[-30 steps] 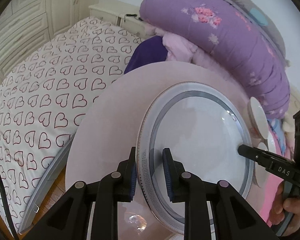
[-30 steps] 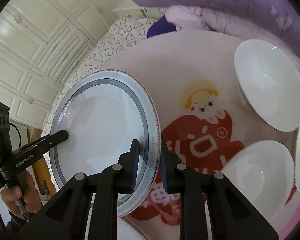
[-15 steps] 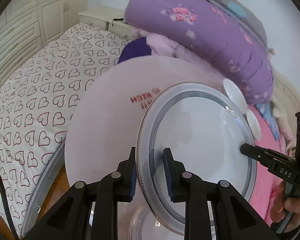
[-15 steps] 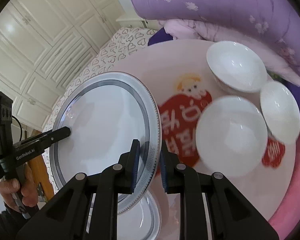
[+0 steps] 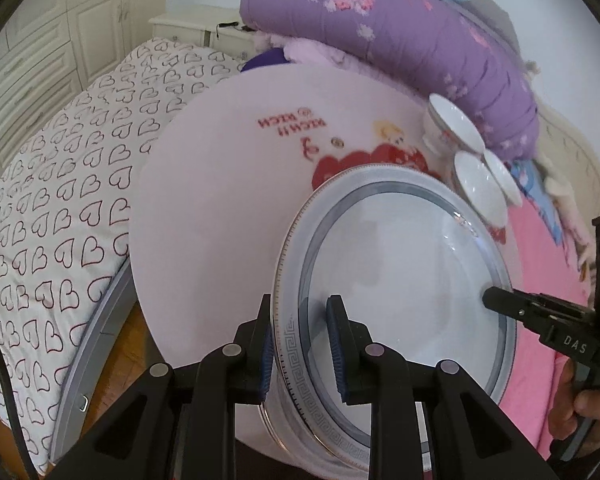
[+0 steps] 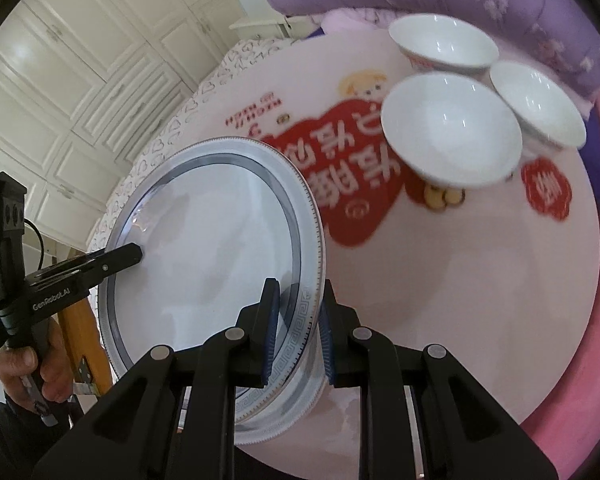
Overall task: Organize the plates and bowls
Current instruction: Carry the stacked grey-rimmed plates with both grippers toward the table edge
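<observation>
A white plate with a grey patterned rim [image 5: 400, 280] is held by both grippers over a round pink table [image 5: 220, 200]. My left gripper [image 5: 300, 344] is shut on the plate's near rim; my right gripper [image 6: 298, 332] is shut on the opposite rim of the plate [image 6: 208, 240]. Under the held plate, another similar plate's edge [image 6: 284, 420] shows on the table. Three white bowls stand at the table's far right: one [image 6: 448, 140] nearest, one [image 6: 444, 46] behind, one [image 6: 536, 100] to the right.
The table [image 6: 480, 300] carries a red cartoon print. A bed with heart-pattern sheets [image 5: 60, 200] lies to the left. Rolled purple bedding [image 5: 400, 40] is behind the table, pink bedding [image 5: 540, 260] to its right. White wardrobes [image 6: 60, 80] stand behind.
Both grippers have carried the plate toward the table's near edge and lower, above a second plate there. The bowls now look farther away.
</observation>
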`<state>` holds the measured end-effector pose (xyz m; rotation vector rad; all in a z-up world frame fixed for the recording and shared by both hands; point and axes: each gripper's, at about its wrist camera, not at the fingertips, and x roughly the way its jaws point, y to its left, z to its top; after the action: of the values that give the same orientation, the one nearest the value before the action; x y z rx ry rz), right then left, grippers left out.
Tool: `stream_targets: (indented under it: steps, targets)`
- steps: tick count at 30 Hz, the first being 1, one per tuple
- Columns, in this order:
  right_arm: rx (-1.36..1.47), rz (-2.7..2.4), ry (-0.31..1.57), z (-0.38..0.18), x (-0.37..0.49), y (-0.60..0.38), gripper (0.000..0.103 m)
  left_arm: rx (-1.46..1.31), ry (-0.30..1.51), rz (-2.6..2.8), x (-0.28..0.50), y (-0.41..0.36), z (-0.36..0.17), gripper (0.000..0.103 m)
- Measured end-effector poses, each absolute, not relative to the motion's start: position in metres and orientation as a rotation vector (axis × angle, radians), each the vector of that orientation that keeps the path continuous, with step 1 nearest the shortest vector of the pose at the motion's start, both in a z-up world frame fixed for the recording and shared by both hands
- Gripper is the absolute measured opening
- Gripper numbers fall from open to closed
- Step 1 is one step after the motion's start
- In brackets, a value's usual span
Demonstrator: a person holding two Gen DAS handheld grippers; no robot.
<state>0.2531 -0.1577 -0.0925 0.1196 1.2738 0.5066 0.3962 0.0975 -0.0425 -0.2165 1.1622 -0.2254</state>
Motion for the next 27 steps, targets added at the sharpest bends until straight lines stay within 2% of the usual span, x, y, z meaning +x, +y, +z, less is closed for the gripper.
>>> stream_targets:
  steps: [8,27]
  targets:
    - [0.105,0.497,1.292,-0.107,0.233,-0.161,0.019,-0.197,1.177,-0.218,0.388,0.092,-0.063,0.022]
    - [0.107,0.505,1.294,-0.115,0.226,-0.158,0.019,-0.079,1.091,-0.192,0.358,0.077,-0.067,0.025]
